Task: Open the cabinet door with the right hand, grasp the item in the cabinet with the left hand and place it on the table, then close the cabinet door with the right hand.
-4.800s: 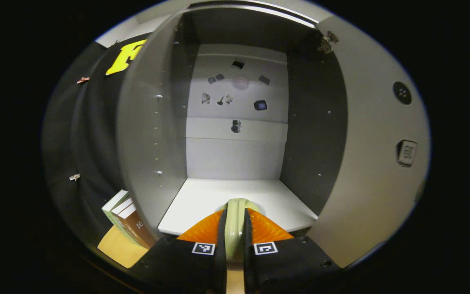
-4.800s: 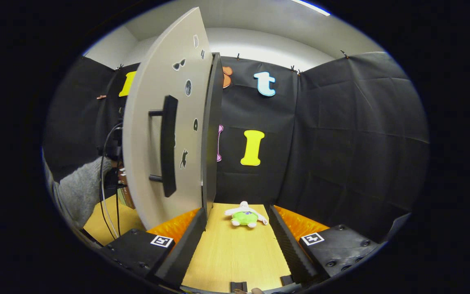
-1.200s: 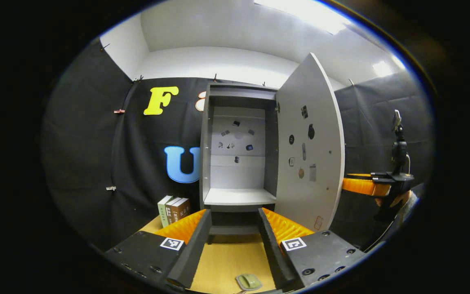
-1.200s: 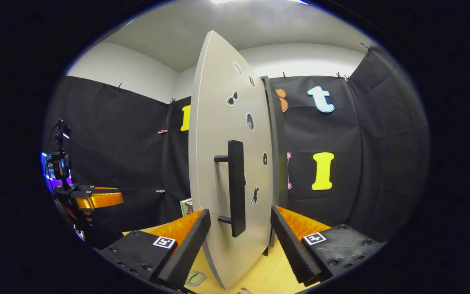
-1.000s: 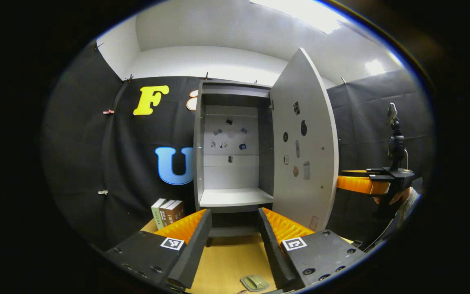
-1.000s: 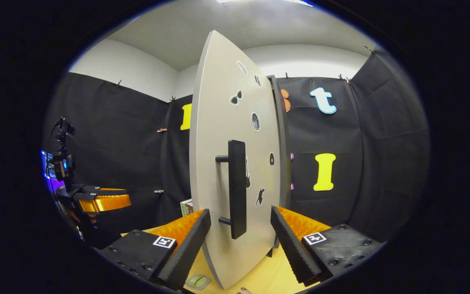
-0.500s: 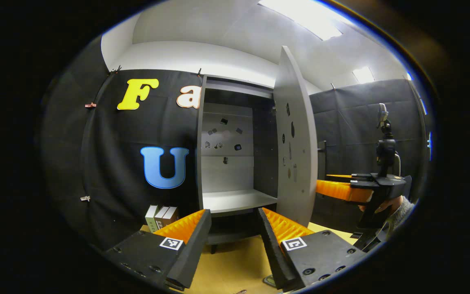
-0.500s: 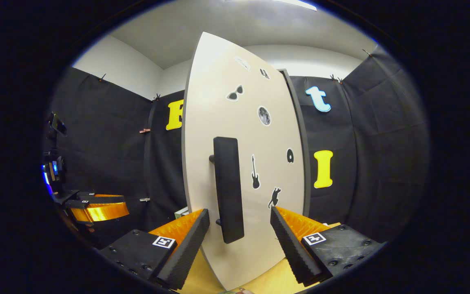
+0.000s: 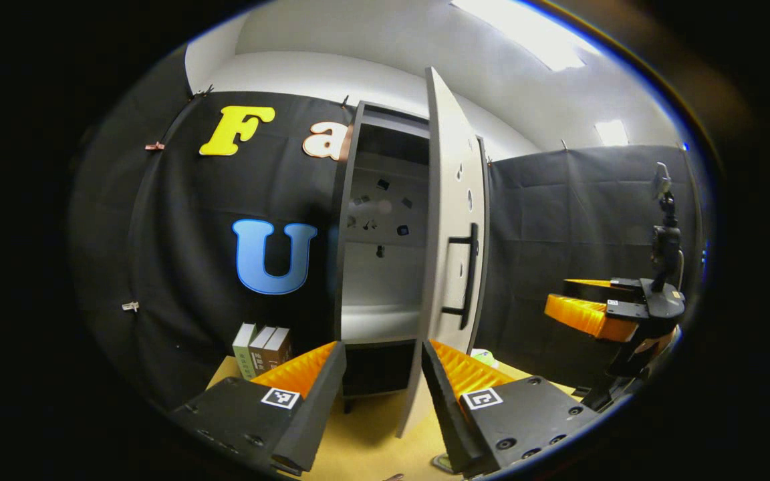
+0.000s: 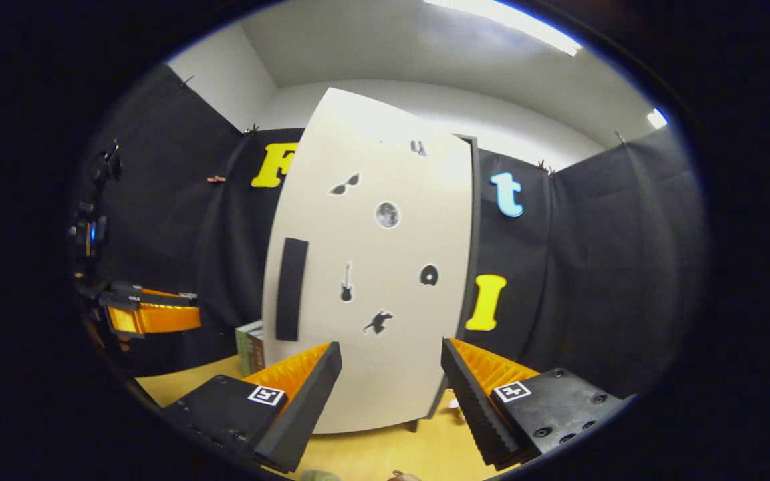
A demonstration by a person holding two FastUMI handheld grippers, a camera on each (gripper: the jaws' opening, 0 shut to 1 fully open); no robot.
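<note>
The grey cabinet (image 9: 385, 220) stands at the back of the wooden table (image 9: 365, 434). Its door (image 9: 442, 220) is partly swung in and leaves a narrow gap onto the white shelf (image 9: 378, 321). In the right gripper view the door (image 10: 385, 321) faces me with its black handle (image 10: 290, 288) to the left. My right gripper (image 10: 392, 394) is open in front of the door, apart from the handle. My left gripper (image 9: 378, 394) is open, low over the table. A sliver of the pale green item (image 9: 442, 461) lies at the bottom edge, beside my right finger.
Three books (image 9: 261, 344) stand left of the cabinet. The right gripper (image 9: 592, 314) and the hand holding it hover at the far right of the left gripper view. The left gripper (image 10: 151, 317) shows far left in the right gripper view. A small green toy (image 9: 482, 357) lies behind the door.
The door has swung well toward the cabinet over the last second. The right gripper has drawn back from the handle, which now sits off to its left. Both grippers stay open.
</note>
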